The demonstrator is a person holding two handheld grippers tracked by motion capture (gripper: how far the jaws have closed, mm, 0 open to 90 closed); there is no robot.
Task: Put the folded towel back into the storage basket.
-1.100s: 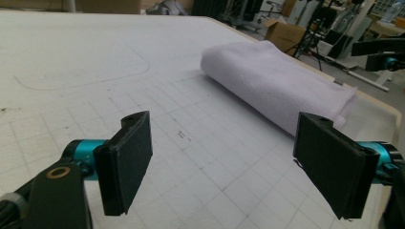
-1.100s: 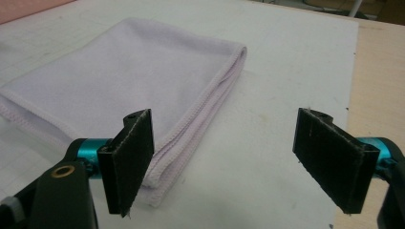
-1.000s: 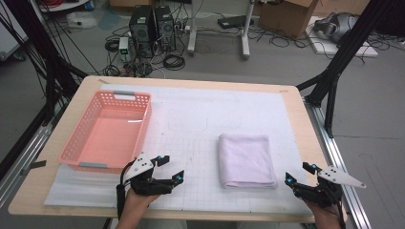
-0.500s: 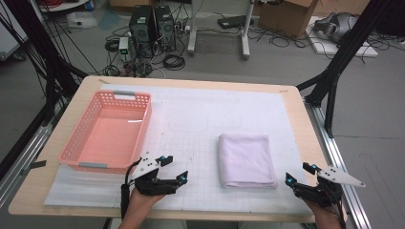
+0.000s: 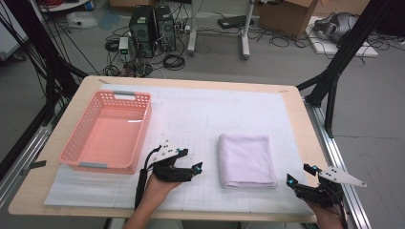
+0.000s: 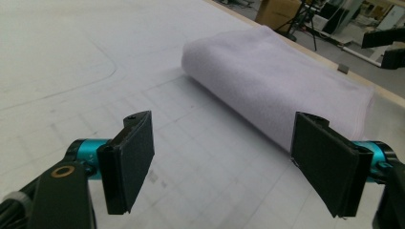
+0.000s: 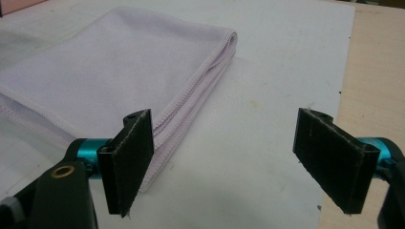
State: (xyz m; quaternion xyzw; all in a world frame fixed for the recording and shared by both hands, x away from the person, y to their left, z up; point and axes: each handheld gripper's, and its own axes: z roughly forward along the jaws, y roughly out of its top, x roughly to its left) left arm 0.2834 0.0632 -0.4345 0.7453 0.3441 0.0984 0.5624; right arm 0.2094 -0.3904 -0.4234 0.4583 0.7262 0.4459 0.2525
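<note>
Two grippers: both are held low over the white grid mat [image 5: 191, 119], one on each side of the folded towel [image 5: 247, 160].
Left gripper [image 5: 195, 170]: jaws spread wide with nothing between them; it sits in the person's left hand [image 5: 160, 183] and points at the towel's long folded edge.
Towel from the left gripper: ahead and to its right, near but not touching; in the left gripper view the towel [image 6: 277, 83] lies beyond the two black pads, its rolled fold facing the gripper.
Right gripper [image 5: 297, 181]: jaws also wide apart and empty, held near the table's front right corner with its grey three-cornered plate on top.
Towel from the right gripper: ahead and to its left; in the right gripper view the towel's stitched corner [image 7: 157, 129] lies just behind the left pad, and whether they touch cannot be told.
Towel: pale lilac, folded into a flat rectangle, lying on the mat between the two grippers.
Pink basket [image 5: 76, 143]: a perforated plastic tray, beyond and to the left of the left gripper, well apart from the towel.
Table [image 5: 296, 119]: light wood, its bare edge passing just right of the right gripper.
</note>
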